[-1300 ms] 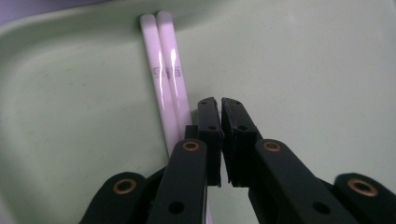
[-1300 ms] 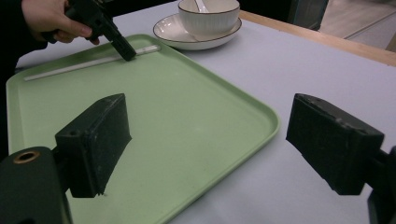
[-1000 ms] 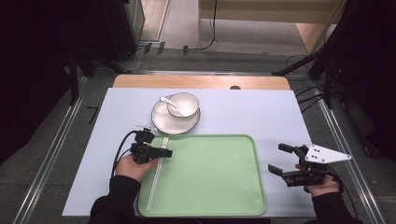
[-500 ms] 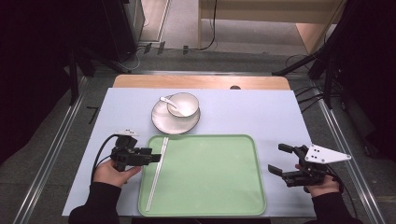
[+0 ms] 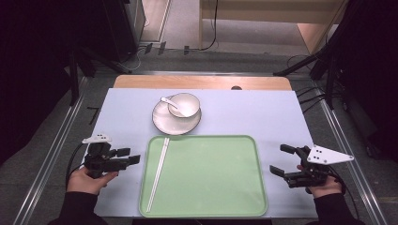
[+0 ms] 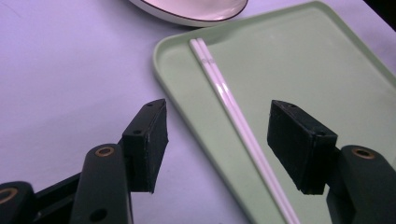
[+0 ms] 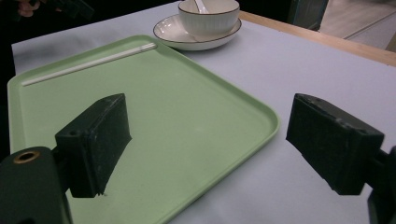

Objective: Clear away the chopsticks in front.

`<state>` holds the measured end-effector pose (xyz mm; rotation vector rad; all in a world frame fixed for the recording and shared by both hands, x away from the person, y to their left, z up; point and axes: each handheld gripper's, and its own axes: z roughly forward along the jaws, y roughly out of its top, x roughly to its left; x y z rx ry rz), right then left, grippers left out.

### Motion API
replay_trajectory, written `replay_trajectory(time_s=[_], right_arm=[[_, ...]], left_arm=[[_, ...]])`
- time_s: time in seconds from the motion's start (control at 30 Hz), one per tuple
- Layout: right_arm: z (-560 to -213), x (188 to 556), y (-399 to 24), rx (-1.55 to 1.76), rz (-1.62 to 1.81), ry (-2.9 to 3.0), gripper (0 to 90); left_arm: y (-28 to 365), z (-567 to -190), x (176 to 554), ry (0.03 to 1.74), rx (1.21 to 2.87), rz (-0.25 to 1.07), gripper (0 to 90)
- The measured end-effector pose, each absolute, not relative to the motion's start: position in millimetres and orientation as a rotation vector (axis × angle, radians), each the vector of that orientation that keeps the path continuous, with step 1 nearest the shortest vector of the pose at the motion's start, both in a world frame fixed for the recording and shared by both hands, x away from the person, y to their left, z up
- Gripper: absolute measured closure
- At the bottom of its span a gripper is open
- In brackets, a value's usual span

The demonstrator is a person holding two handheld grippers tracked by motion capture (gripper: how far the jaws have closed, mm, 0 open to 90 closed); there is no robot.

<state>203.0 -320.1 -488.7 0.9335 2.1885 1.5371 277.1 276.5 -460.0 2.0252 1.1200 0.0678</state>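
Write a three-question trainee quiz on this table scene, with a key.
1. True or false: the chopsticks lie inside the green tray.
2. What sits in the bowl on the plate?
3. The left gripper is: A) shut on the chopsticks, B) open beside the tray, C) holding the bowl.

Key: 1 true, along the tray's left edge. 2 a white spoon. 3 B; its fingers have just been opening, nothing between them.

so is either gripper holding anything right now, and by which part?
Nothing is held. The left gripper is open beside the tray, apart from the chopsticks; the right gripper is open too.
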Motion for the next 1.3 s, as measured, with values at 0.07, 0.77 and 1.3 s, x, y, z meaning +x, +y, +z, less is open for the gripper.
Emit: replay_trajectory(time_s=[0.07,0.77,1.3], right_arm=[[-489,203,-320,0.933,1.537,2.188,13.6],[-488,202,-322,0.936,1.545,2.176,13.7],[-488,201,-322,0.939,1.545,2.178,13.7]], left_arm=[[282,-460,274,1.089,2.03,0.107,38.6],[311,-467,268,0.96,1.991,0.273,36.3],[310,-467,269,0.973,1.993,0.253,34.8]])
